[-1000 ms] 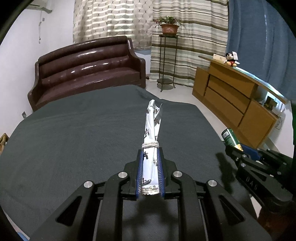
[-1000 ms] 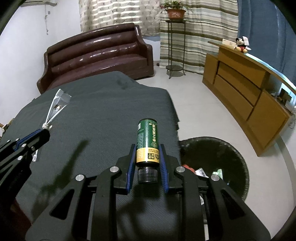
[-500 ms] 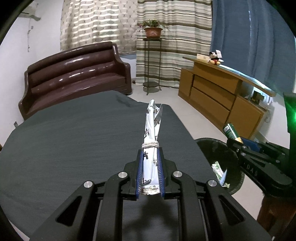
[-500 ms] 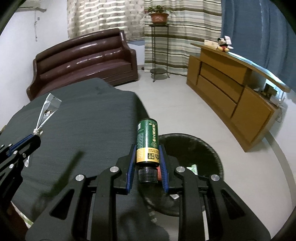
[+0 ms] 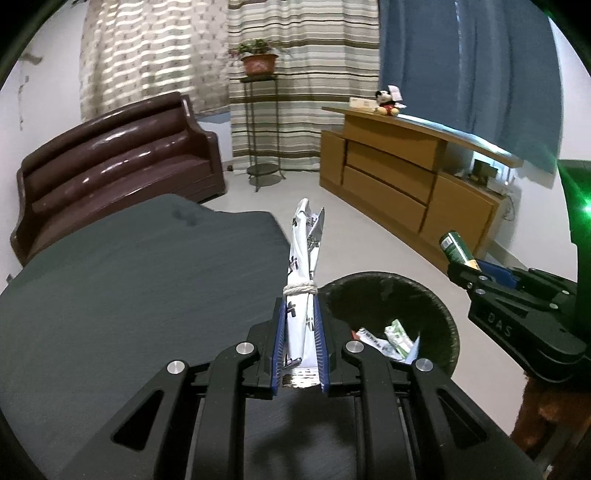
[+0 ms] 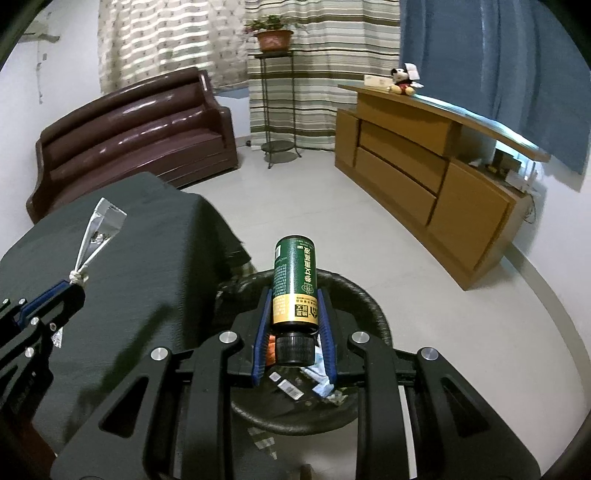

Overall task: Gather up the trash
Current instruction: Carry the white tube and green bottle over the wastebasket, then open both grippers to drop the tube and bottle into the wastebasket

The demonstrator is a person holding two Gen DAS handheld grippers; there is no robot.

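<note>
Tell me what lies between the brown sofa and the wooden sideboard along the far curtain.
A thin metal plant stand with a potted plant on top stands between the sofa and the sideboard; otherwise bare floor. Both wrist views show it.

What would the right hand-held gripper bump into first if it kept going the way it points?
Probably the black bin. The right hand-held gripper, shut on the green bottle, points down over its rim, though depth is hard to judge.
</note>
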